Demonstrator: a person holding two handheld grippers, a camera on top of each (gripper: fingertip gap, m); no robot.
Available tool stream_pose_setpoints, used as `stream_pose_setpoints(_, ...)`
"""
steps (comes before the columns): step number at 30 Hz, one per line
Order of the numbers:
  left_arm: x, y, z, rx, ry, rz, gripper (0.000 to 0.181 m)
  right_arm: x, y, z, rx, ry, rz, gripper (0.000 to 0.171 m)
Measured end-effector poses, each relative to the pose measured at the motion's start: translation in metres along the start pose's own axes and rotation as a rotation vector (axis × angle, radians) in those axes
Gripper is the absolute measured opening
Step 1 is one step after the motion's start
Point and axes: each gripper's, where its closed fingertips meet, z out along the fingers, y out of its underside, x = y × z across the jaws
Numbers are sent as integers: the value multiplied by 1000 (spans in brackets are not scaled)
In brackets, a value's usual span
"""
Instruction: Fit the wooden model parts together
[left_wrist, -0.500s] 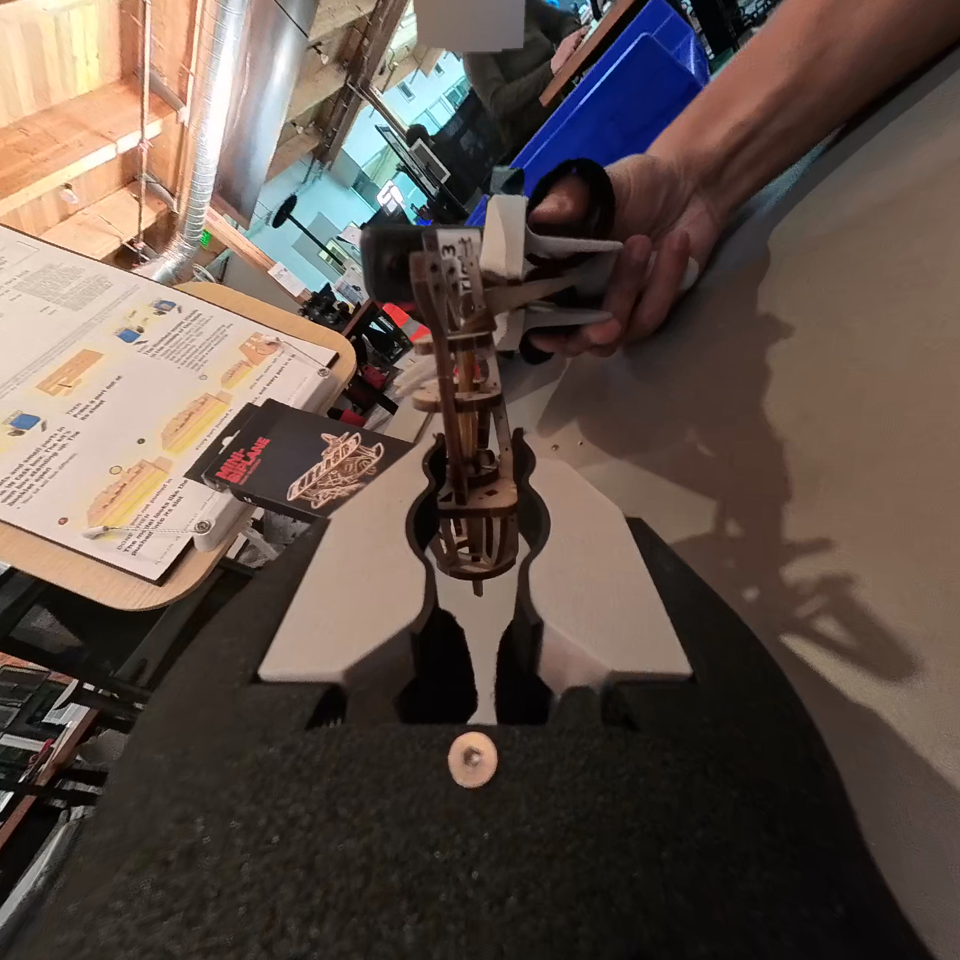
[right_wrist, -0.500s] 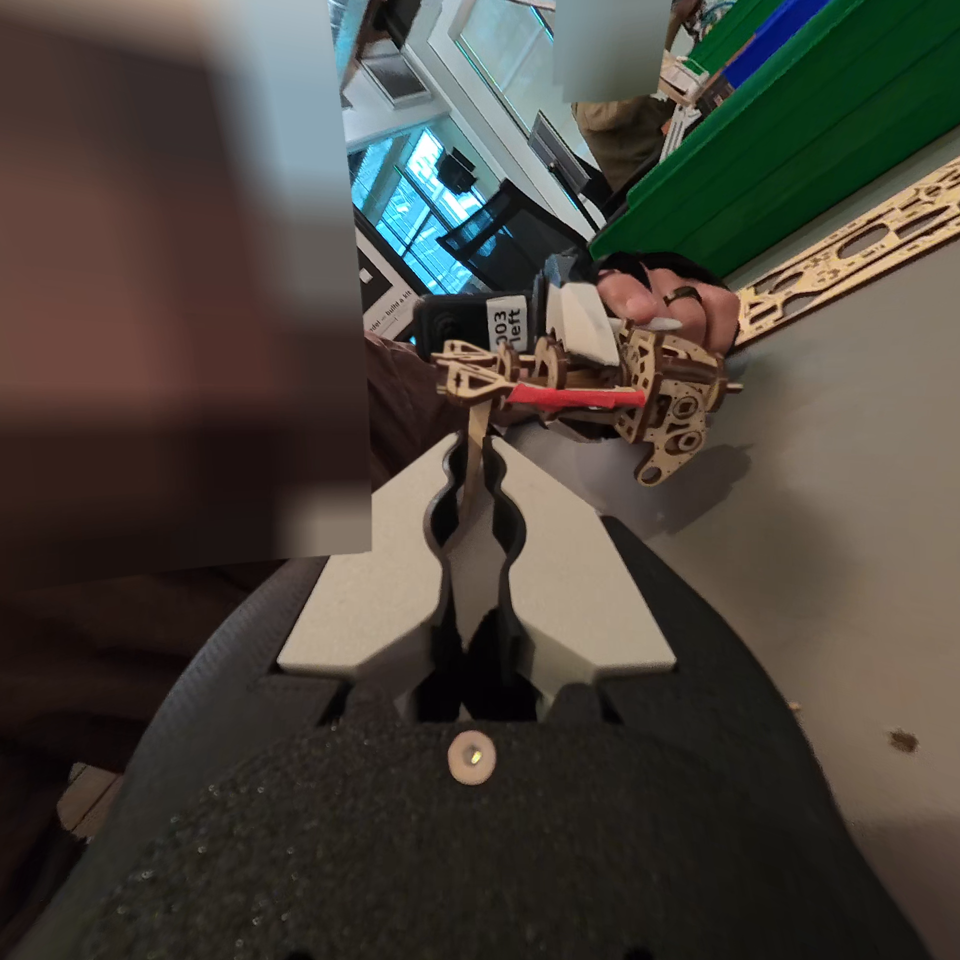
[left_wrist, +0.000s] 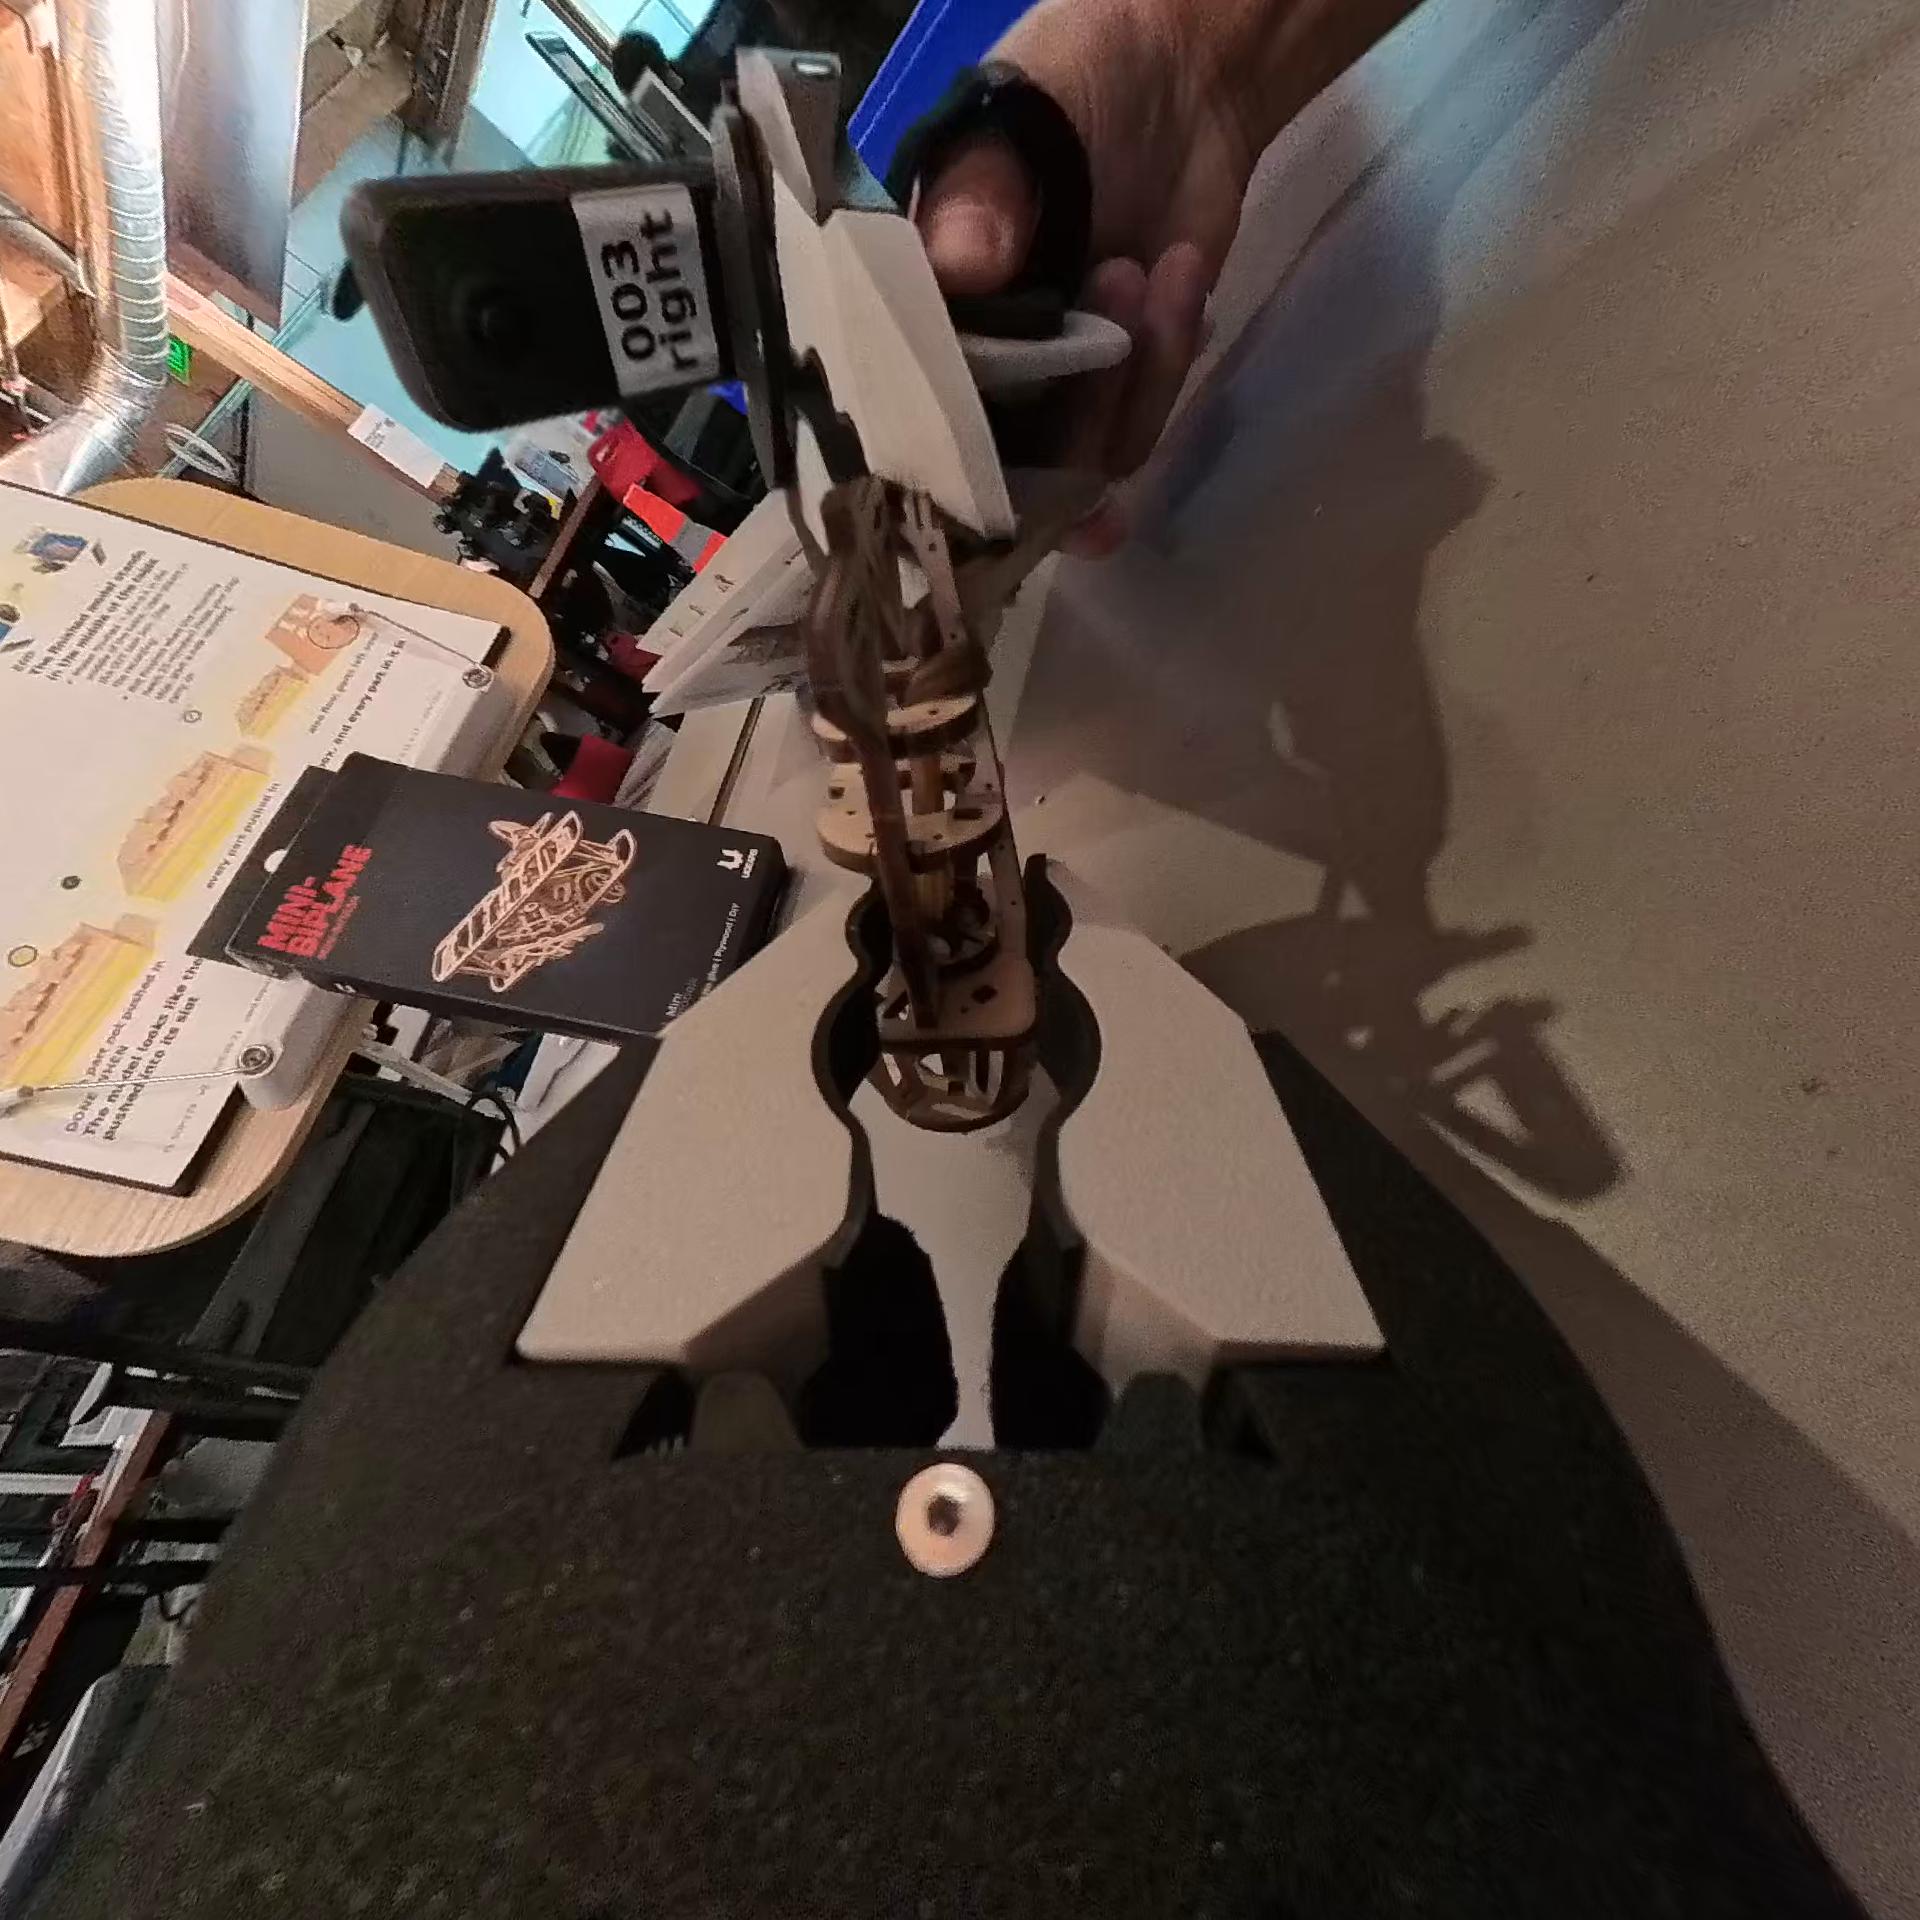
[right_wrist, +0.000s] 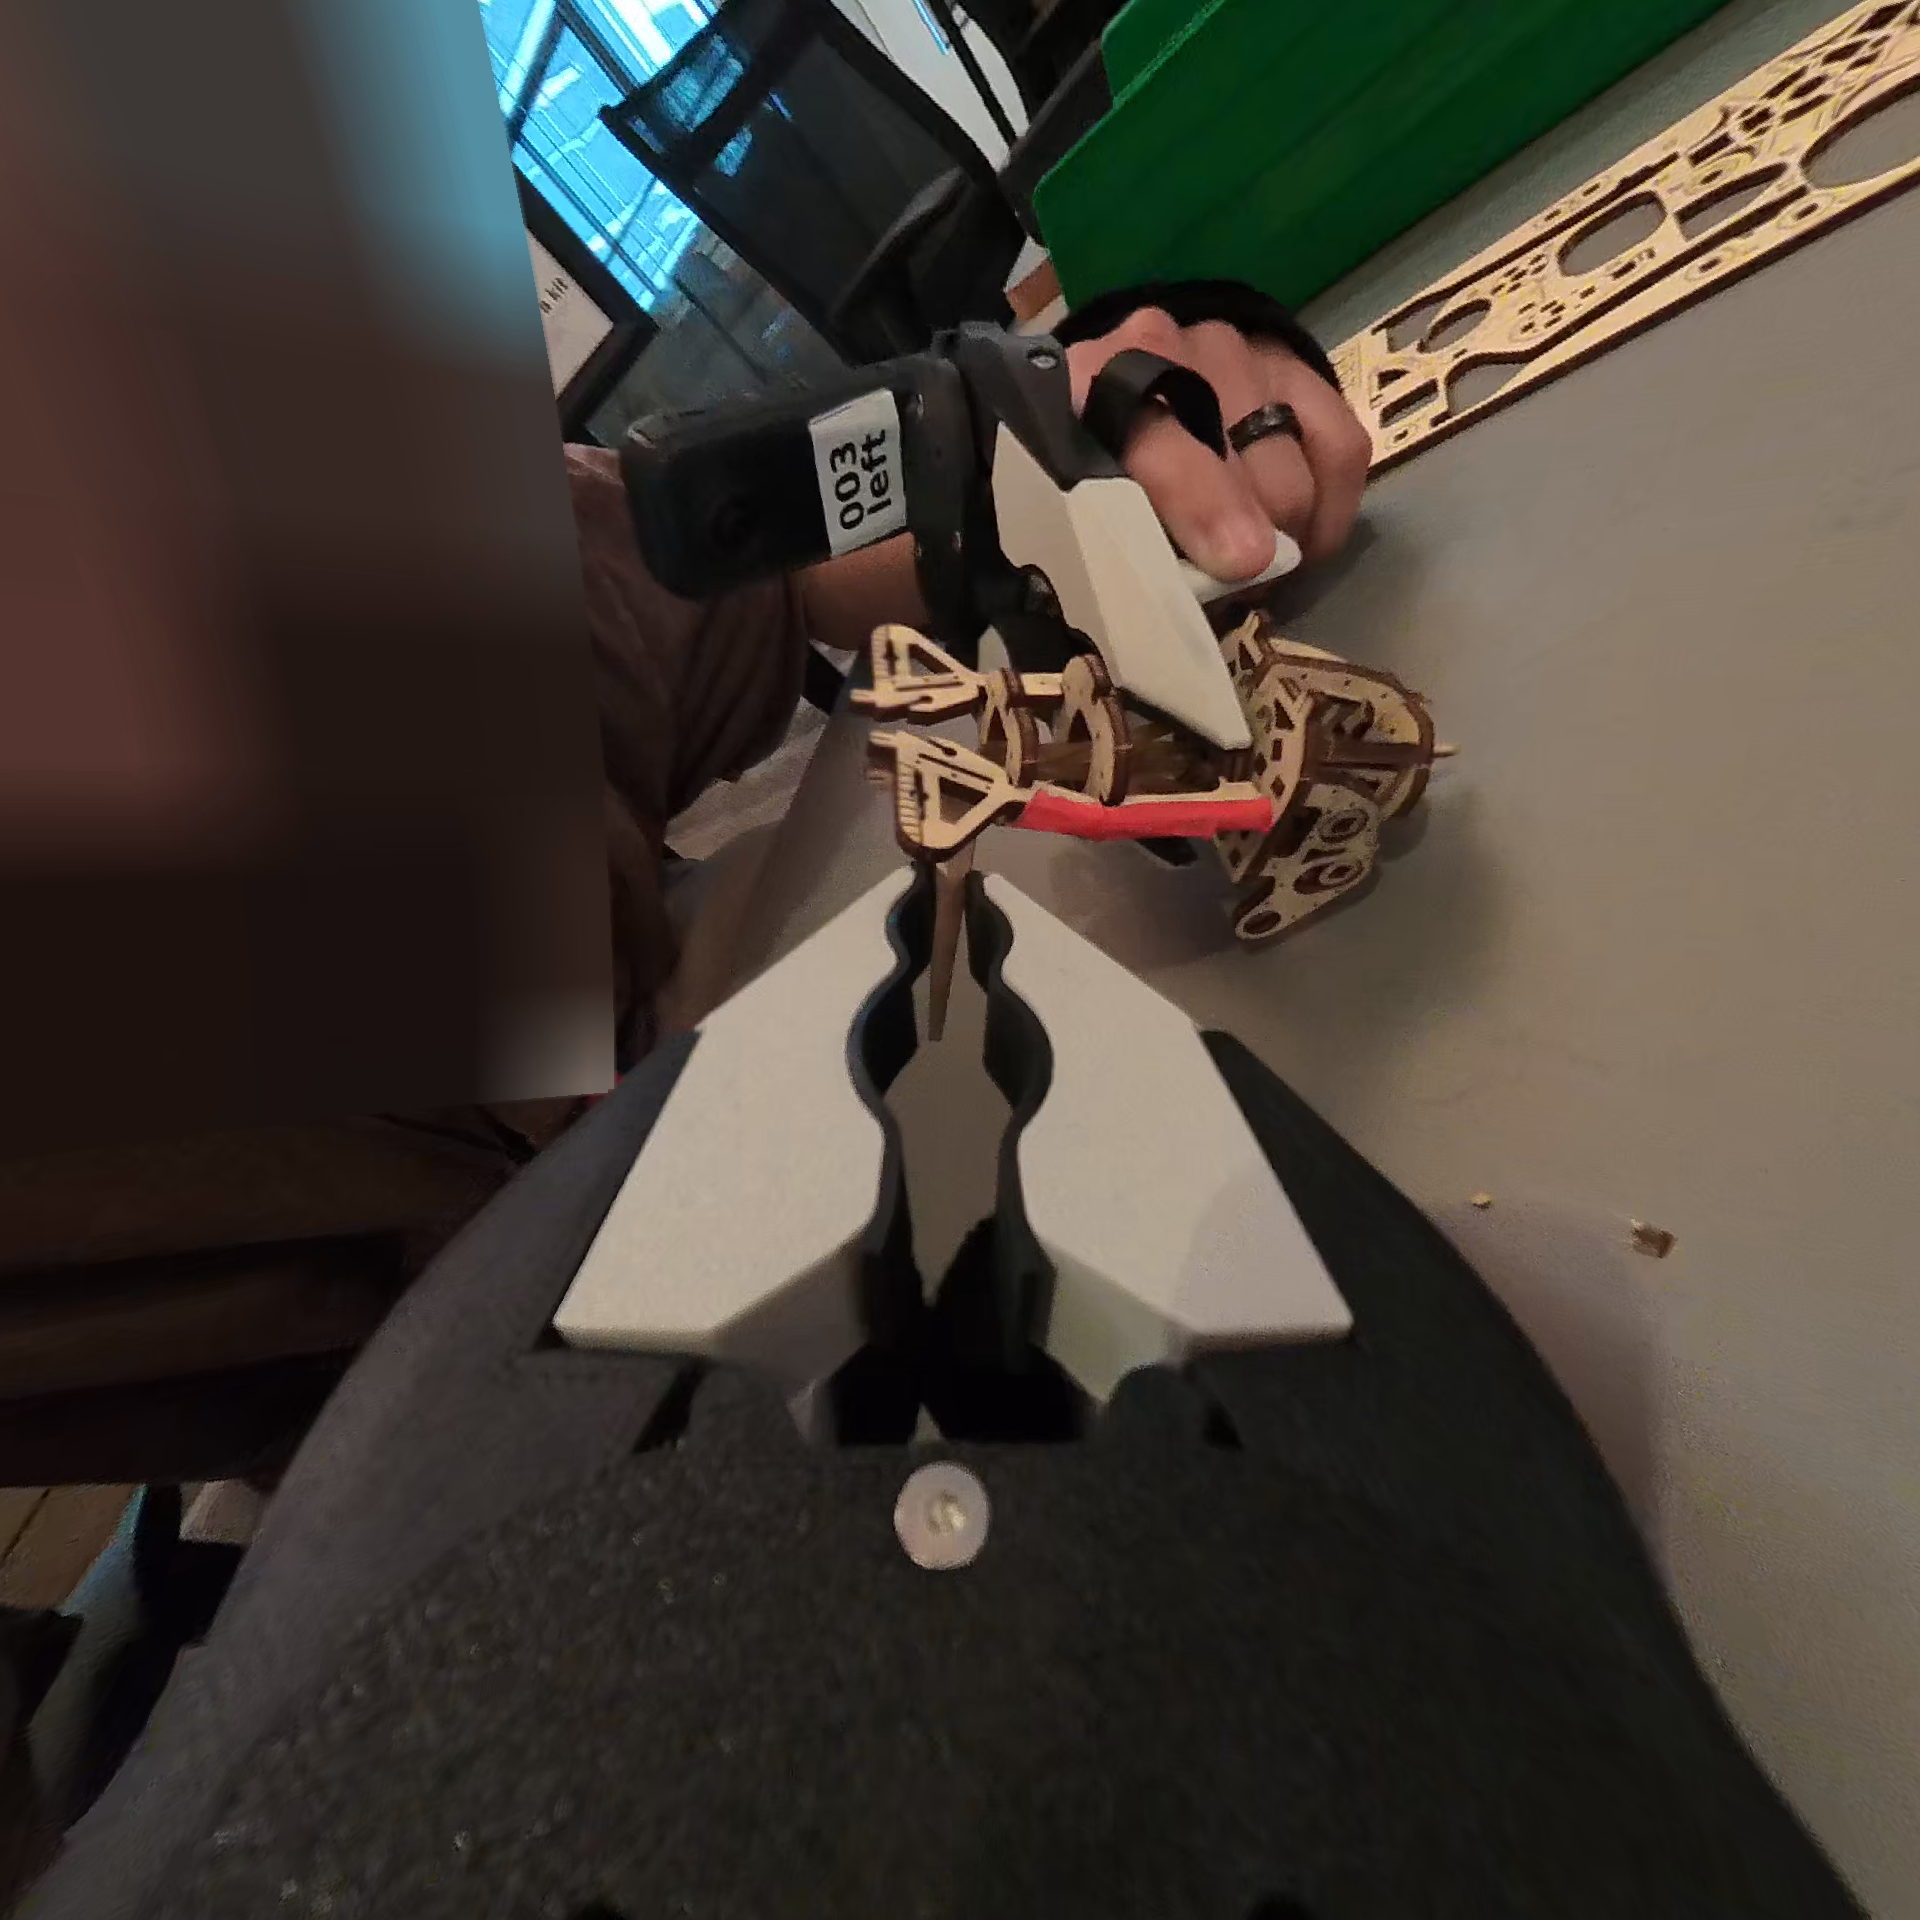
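My left gripper (left_wrist: 951, 935) is shut on the front of the wooden model (left_wrist: 925, 831), a slatted plane body that sits in the rounded notch between the fingers. In the right wrist view the model (right_wrist: 1299, 769) is held level above the grey table, with a red strip (right_wrist: 1132, 821) along its side. My right gripper (right_wrist: 943, 894) is shut on a thin flat wooden piece (right_wrist: 943, 956), whose far end touches the model's tail (right_wrist: 935, 800). The right gripper (left_wrist: 966, 520) also shows in the left wrist view, at the model's far end. The left gripper (right_wrist: 1226, 727) also shows in the right wrist view.
A cut-out wooden part sheet (right_wrist: 1662, 187) lies on the grey table (left_wrist: 1558, 727) by a green bin (right_wrist: 1351, 135). A black kit box (left_wrist: 499, 904) and an instruction board (left_wrist: 208, 727) stand to the left. A blue bin (left_wrist: 914, 94) is behind. Small wood crumbs (right_wrist: 1647, 1236) lie on the table. About 5 cm separates my left fingertips from my right.
The two grippers have drawn closer together. The right gripper now looms larger and higher over the model's tail, and the model has tilted a little. Both grips have held.
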Motion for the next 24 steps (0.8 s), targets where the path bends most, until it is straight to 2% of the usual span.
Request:
stream_pose_setpoints(11,-5,5,1,-22,-30,20,22,18,10,-15,-46,141,7,5)
stream_pose_setpoints(24,-5,7,2,-36,-36,42,22,26,16,-17,-68,180,32,4)
